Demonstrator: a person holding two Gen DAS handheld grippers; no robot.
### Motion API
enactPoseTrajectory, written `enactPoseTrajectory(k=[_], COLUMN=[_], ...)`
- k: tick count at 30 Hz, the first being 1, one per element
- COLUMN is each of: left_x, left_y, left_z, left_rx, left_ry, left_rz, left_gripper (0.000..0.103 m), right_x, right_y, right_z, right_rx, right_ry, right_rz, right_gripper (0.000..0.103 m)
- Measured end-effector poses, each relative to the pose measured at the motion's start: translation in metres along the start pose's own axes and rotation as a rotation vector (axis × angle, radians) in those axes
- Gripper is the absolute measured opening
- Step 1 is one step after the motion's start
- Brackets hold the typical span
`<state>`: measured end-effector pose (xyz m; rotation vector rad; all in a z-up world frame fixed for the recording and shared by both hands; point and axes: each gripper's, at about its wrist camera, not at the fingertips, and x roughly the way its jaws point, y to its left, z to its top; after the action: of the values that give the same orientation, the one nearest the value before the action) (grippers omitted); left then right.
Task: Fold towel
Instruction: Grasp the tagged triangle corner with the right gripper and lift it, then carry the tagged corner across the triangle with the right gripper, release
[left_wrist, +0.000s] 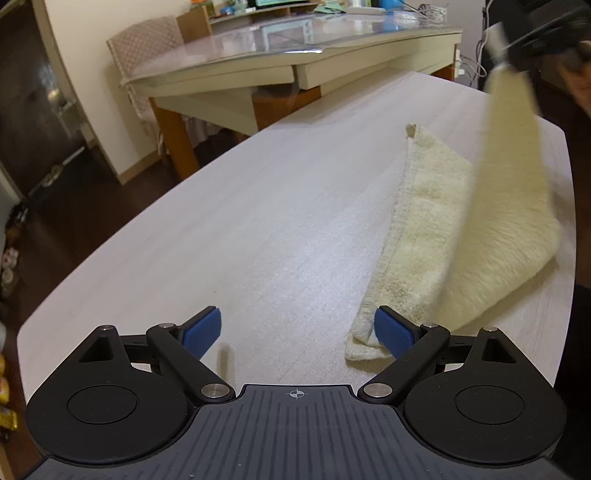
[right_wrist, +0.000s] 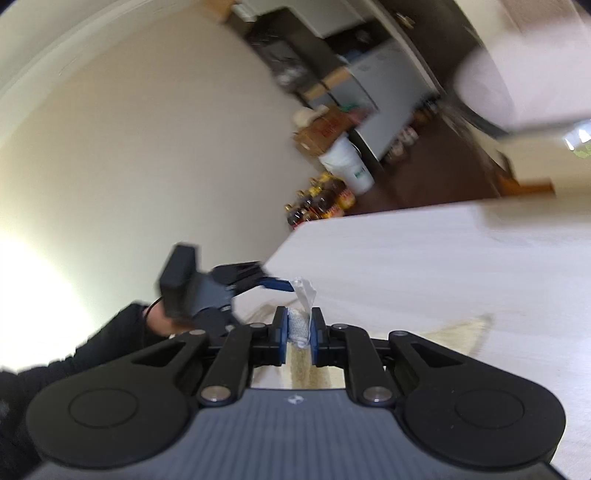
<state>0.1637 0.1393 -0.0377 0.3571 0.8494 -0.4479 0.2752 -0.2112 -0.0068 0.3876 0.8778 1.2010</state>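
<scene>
— Where is the towel?

— On the pale table, toward its right edge. One corner is lifted off the table, a blurred strip rising to the top right of the left wrist view.

— What holds that corner?

— The right tongs, pressed together on a bunched fold with a white tag poking out above the pads. In the left view they are only a dark smear, cut off by the frame.

— And the left tongs?

— Spread wide over the table's near end, nothing between them. Their right pad hides part of the towel's near corner; contact is unclear.
</scene>
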Motion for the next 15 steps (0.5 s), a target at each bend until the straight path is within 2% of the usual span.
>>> enactPoseTrajectory(k=[6,12,15], left_x=[0.003,-0.011,-0.026], left_y=[0.007,0.015,0.011], left_z=[0.002,0.005,0.006], left_rx=[-0.046,-0.098,-0.092], left_ry=[-0.017,-0.097,-0.149], left_rz=[-0.016,0.03,0.037], left_gripper=[0.093,0.093,0.093], right_x=[0.018,0.028,0.026], right_y=[-0.063,-0.086,-0.091], right_z=[-0.009,-0.013,-0.014], right_rx=[0.163,0.221,0.236], right_ry=[0.025,0.046,0.037], right_rz=[-0.013,-0.047,-0.045], right_gripper=[0.013,0.014,0.022])
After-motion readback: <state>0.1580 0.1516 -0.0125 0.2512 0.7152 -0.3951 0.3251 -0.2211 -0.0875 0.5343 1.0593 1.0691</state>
